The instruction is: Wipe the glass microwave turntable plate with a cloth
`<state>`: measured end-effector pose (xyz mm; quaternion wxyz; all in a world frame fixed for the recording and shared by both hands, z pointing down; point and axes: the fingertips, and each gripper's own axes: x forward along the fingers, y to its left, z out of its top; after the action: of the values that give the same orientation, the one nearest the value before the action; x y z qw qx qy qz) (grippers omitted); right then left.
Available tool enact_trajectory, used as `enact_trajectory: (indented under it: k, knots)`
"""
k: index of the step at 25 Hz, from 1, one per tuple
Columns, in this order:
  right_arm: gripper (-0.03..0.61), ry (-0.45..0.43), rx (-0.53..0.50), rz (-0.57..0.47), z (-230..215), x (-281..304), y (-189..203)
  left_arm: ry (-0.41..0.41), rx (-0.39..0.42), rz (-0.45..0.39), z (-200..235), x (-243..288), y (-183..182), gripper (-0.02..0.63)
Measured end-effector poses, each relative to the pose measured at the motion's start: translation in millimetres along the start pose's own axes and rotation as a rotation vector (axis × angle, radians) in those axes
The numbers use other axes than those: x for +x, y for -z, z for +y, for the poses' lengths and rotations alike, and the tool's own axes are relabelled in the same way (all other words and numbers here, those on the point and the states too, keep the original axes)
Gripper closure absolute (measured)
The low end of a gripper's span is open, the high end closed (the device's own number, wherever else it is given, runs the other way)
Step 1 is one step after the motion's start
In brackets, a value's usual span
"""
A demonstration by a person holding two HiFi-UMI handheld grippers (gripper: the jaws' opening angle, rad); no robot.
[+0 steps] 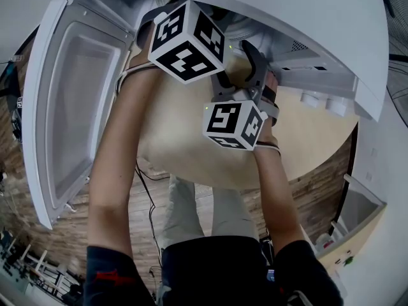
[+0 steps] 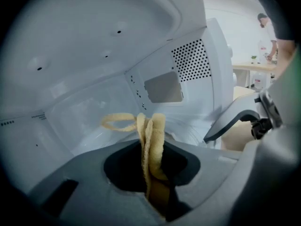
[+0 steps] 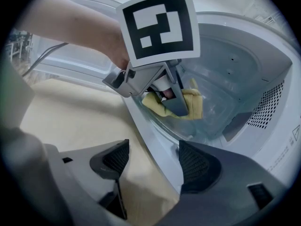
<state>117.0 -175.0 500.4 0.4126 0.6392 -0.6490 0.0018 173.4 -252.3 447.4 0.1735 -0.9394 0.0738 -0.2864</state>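
1. Nearest, at the bottom of the right gripper view, the right gripper (image 3: 153, 158) has its jaws apart with nothing between them. Only the beige table (image 3: 70, 117) and the white front sill of the microwave (image 3: 160, 149) show in the gap. It is not holding the plate down, so a firm wipe could probably drag or spin the plate.

2. In the centre of that frame, the left gripper (image 3: 175, 102) reaches into the cavity with its jaws clamped on the yellow cloth (image 3: 195, 105). The left gripper view shows the cloth pinched as a narrow folded strip with a loose loop hanging at centre left. That small bite could slip under pressure, and the loop might snag.

3. Just beyond, at centre right, the glass microwave turntable plate (image 3: 217, 119) lies on the cavity floor with the cloth on or just above it; contact cannot be confirmed. If the cloth bunches, the hard jaw tips could scrape the glass.

4. Farthest, the perforated wall (image 2: 190, 60) and the ceiling close in. In the head view's upper centre the marker cube sits near the microwave's top edge, so a wide sweep could knock it.
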Motion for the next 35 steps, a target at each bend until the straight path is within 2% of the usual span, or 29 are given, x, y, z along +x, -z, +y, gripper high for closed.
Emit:
enact_trajectory:
  k: [9, 13, 35]
  knots:
    - [0.287, 0.001, -0.001, 0.000, 0, 0, 0, 0.110, 0.082, -0.036, -33, 4, -18, 0.529]
    - [0.287, 0.001, -0.002, 0.001, 0, 0, 0, 0.133, 0.098, -0.049, -40, 5, -22, 0.529]
    - [0.287, -0.001, -0.003, 0.000, 0, 0, 0, 0.071, 0.094, -0.048, -30, 1, -13, 0.529]
